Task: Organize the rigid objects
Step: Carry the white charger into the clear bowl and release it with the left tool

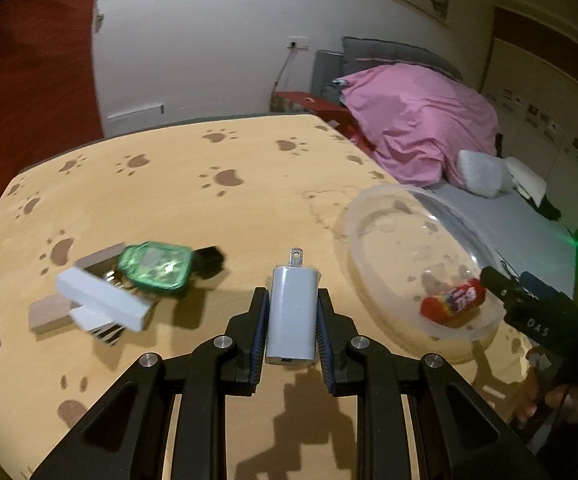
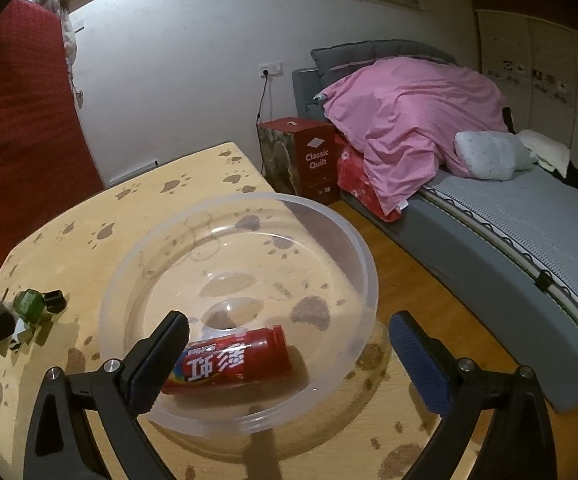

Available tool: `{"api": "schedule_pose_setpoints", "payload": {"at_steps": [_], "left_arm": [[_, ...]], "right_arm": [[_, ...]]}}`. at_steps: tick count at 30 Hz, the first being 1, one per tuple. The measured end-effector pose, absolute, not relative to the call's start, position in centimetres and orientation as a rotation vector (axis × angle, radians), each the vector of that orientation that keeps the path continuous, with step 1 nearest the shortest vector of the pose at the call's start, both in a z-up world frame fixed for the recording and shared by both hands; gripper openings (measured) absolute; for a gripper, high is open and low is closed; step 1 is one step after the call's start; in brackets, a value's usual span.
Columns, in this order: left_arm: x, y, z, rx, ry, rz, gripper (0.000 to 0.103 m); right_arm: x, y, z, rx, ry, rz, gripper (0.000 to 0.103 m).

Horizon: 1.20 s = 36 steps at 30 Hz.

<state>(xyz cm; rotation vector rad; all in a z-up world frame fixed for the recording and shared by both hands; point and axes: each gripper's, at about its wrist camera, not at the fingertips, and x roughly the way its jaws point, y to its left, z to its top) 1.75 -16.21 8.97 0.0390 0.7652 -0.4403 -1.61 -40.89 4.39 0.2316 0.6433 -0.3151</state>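
A grey-white charger (image 1: 291, 312) with its metal prong pointing away is clamped upright between the left gripper (image 1: 292, 334) pads. A red candy tube (image 2: 229, 360) lies on its side in the clear plastic bowl (image 2: 353, 240). A green bottle (image 1: 155, 266) with a black cap rests tilted on a heap of white and beige blocks (image 1: 101, 298) — all on the counter.

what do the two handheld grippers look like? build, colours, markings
Both the left gripper and the right gripper are black plastic linkage frames with cut-out arms and silver round pivot pins. Fingers carry blue ribbed pads. In the left wrist view, the right gripper's body shows white lettering, apparently "DAS". No cables or sleeves are discernible.
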Motion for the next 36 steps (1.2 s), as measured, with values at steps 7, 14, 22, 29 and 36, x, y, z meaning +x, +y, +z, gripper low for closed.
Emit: {"api": "schedule_pose_setpoints", "payload": {"at_steps": [7, 14, 22, 29, 36], "left_arm": [[2.0, -19.9, 9.2, 0.074, 0.766, -0.52, 0.023], [2.0, -22.8, 9.2, 0.101, 0.754, -0.587, 0.023], [2.8, -25.1, 9.0, 0.084, 0.74, -0.653, 0.023], [3.3, -26.2, 8.2, 0.069, 0.75, -0.67, 0.023], [3.6, -26.9, 8.0, 0.07, 0.748, -0.686, 0.023]], "right_arm": [[-1.8, -41.5, 4.6, 0.241, 0.636, -0.328, 0.102], [-1.9, -41.9, 4.7, 0.241, 0.634, -0.331, 0.102], [-1.8, -42.1, 4.9, 0.245, 0.625, -0.349, 0.102], [-1.8, -42.1, 4.8, 0.244, 0.629, -0.349, 0.102], [-2.0, -42.1, 4.7, 0.245, 0.63, -0.352, 0.102]]}}
